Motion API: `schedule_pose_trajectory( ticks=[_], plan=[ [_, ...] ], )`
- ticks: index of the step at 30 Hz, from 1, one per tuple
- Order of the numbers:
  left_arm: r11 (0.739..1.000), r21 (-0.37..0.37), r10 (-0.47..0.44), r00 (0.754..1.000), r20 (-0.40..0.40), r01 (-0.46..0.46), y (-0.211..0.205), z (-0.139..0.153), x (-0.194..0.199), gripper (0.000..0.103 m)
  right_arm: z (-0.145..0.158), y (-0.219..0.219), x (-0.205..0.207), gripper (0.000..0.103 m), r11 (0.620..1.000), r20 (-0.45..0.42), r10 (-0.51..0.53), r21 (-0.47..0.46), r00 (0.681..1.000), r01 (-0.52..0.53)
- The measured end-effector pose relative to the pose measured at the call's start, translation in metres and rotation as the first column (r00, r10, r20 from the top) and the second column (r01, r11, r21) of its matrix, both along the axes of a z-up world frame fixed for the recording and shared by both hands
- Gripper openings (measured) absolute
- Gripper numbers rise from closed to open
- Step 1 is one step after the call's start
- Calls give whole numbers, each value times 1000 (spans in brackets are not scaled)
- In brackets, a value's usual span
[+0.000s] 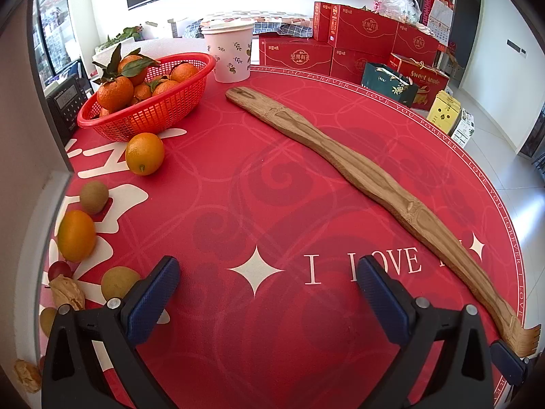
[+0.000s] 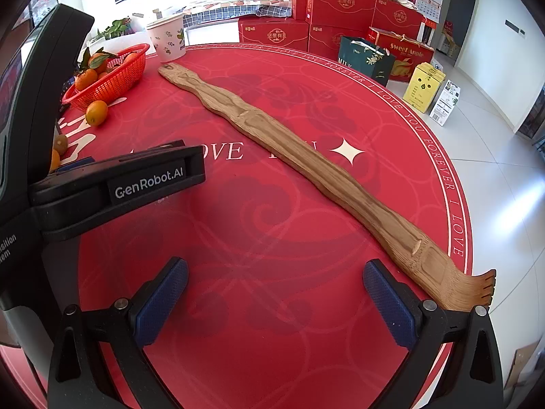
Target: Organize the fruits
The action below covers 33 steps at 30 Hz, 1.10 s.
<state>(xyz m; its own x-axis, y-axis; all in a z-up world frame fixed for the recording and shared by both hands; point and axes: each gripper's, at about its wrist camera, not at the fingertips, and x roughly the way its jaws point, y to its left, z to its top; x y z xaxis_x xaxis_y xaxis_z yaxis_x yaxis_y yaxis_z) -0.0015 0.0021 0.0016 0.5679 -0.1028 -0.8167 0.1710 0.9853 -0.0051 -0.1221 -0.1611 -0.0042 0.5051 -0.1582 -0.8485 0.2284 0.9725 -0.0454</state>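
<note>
Loose fruit waiting along the table's left edge

We hold the left gripper [image 1: 265, 279] and right gripper [image 2: 276, 283] empty, jaws spread wide, over the table [image 1: 272, 170]; oranges [image 1: 144, 153] and small fruits lie loose beside the red basket [image 1: 146, 116], probably their destination, at the far-left edge.

Basket [image 1: 146, 102] of tangerines [image 1: 115, 92] at far left of table [image 1: 272, 187]; cup [image 1: 231, 52] just right of it. Loose orange [image 1: 144, 153] directly before basket. Back scratcher [image 1: 357, 170] laid diagonally from cup toward near right edge. Gift boxes [image 1: 340, 41] behind table.
</note>
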Motion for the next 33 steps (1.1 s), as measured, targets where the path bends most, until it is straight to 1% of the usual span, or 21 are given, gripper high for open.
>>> schedule_pose_trajectory(
  ticks=[26,33],
  plan=[
    [1000,0,0,1000,0,0,0,0,0,103,1,3,2,103,1000,13,-5,-4,1000,5],
    [1000,0,0,1000,0,0,0,0,0,103,1,3,2,103,1000,29,24,-8,999,-24]
  ],
)
